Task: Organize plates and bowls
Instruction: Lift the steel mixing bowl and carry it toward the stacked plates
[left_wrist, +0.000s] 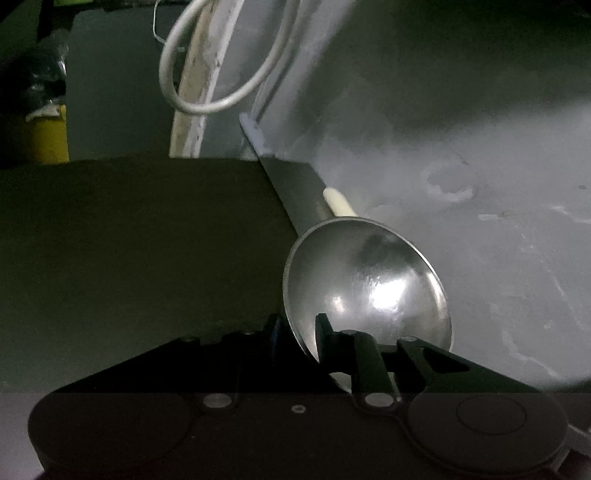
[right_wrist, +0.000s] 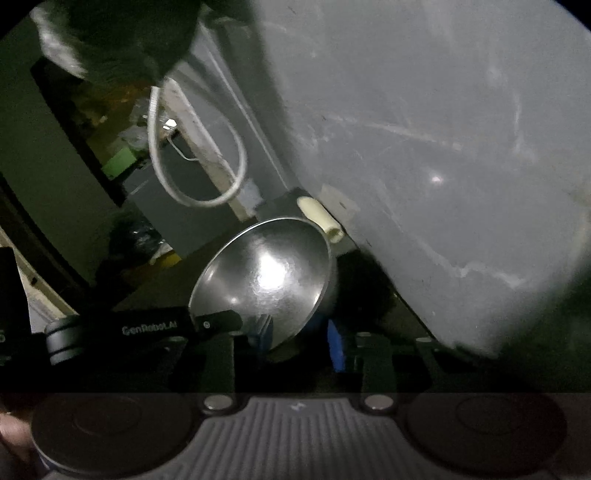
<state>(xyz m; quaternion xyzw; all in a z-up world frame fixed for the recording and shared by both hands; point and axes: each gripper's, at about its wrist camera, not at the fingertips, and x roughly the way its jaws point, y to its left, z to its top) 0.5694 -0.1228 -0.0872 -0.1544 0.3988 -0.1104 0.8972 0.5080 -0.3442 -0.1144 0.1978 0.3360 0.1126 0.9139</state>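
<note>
While tilted, steel bowl (left_wrist: 365, 280) sits clamped between both hand-held grippers.

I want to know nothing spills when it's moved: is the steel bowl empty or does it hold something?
Empty. The steel bowl shows a bare, shiny inside in both wrist views, with only light reflections.

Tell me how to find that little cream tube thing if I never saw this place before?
Find the big grey wall and follow its bottom edge to the dark counter. There a shiny steel bowl sits tilted; the cream tube pokes out just behind its rim. Unlike the looping white cable nearby, it is short, straight and hollow-ended.
</note>
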